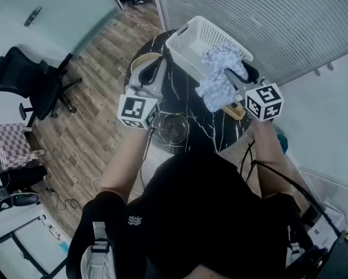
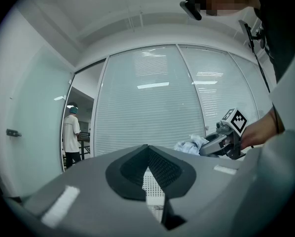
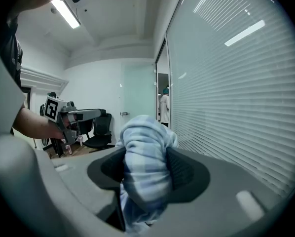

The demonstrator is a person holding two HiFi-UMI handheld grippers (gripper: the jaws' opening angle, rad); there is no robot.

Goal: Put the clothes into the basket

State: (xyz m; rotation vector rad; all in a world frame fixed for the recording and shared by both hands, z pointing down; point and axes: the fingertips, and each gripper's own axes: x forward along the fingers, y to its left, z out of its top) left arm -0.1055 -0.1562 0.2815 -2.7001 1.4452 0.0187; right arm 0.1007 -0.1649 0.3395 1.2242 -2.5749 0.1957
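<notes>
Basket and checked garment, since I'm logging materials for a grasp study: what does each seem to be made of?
The basket looks like rigid white plastic, matte, judging by its moulded walls pierced with regular holes. The garment is soft woven fabric, pale blue-and-white check, bunching and draping in folds; possibly cotton, but the fibre cannot be told.

The right claw point(image 1: 237, 74) holds a pale cloth point(image 1: 217, 85) above the white basket point(image 1: 185, 36).
</notes>
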